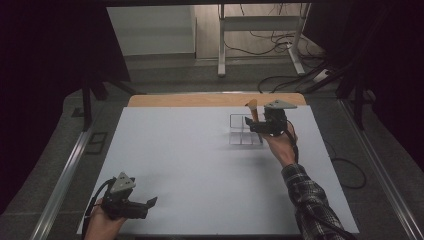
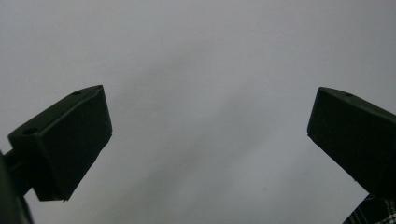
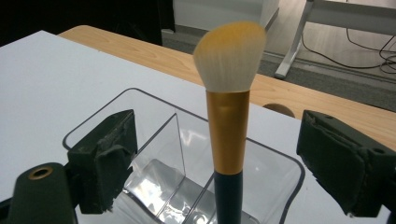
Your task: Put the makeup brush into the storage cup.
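A makeup brush [image 3: 228, 135] with a pale bristle head, gold ferrule and dark handle stands upright in a clear acrylic organizer [image 3: 116, 100]. My right gripper [image 3: 219, 140] is open, with one jaw on each side of the brush and neither touching it. In the high view the brush [image 1: 253, 111] and the organizer [image 1: 240, 131] are at the back right of the white table [image 1: 200, 160], with my right gripper [image 1: 255, 127] over the organizer. My left gripper [image 1: 149, 204] is open and empty near the front left edge. Its own view shows my left gripper [image 2: 208, 126] over bare white surface.
A strip of wooden tabletop [image 1: 200, 100] shows behind the white sheet. A white desk frame [image 1: 260, 25] and loose cables [image 1: 280, 45] are on the floor beyond. Metal rails [image 1: 65, 170] run along both sides of the table. A plaid sleeve [image 1: 310, 195] reaches in from the front right.
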`<action>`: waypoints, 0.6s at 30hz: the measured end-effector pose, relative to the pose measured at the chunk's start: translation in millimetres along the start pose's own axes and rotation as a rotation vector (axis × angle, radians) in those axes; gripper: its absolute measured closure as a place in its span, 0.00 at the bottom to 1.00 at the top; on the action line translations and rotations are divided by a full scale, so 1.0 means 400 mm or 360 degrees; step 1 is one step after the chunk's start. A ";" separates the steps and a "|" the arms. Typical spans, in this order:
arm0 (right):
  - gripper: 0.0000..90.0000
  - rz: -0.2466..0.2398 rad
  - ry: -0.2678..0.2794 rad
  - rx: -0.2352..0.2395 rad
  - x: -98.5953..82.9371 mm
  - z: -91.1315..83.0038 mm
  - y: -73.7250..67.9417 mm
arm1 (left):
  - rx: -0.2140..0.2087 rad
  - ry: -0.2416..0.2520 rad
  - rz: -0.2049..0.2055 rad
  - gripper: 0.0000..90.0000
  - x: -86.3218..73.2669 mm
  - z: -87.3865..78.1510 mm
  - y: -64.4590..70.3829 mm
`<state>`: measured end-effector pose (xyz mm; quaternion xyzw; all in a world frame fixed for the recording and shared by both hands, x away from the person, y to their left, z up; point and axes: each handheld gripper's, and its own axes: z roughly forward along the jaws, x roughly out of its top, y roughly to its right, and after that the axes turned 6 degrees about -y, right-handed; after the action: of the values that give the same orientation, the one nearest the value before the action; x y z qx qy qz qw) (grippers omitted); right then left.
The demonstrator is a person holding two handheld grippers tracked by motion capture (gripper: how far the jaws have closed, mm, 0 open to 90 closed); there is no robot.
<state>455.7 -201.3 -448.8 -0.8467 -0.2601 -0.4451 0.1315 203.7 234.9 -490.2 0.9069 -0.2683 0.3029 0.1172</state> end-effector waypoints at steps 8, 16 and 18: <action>0.14 -0.0004 -0.0025 0.0025 -0.001 -0.006 -0.007 | -0.0001 0.0002 -0.0001 0.01 0.000 -0.001 0.000; 0.14 -0.0001 -0.0045 0.0045 -0.003 -0.013 -0.009 | -0.0002 0.0003 0.0000 0.01 0.000 -0.001 0.000; 0.14 -0.0002 -0.0048 0.0050 -0.003 -0.016 -0.010 | -0.0003 0.0002 0.0002 0.01 0.000 -0.001 0.000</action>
<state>448.7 -201.3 -446.2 -0.8510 -0.2696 -0.4282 0.1407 203.5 235.1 -490.0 0.9065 -0.2691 0.3031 0.1180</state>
